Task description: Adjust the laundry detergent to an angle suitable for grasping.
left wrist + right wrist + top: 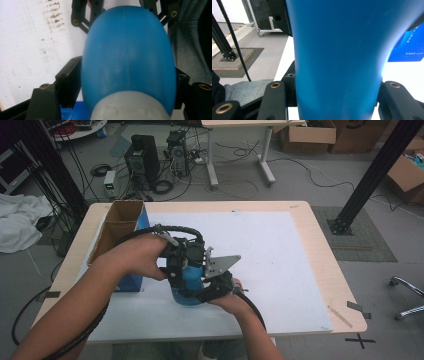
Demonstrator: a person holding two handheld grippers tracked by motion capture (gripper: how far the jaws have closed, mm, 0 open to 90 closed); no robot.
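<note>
gripping the blue bottle [191, 279] low with the right tool [220, 287], near the tabletop's [280, 260] middle, keep it steady while the left tool [182, 260], clenched near its grey cap [130, 106], twists squarely.

Blue plastic bottle [191, 279], smooth rounded body narrowing toward a pale grey cap [128, 106]. Standing on the white worktop [280, 270] near its front edge, just beside an open cardboard box with blue sides [122, 227].

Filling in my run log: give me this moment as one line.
stage: two-handed hold | item: blue bottle | left hand-held gripper: shut on bottle | right hand-held gripper: shut on bottle | table
</note>
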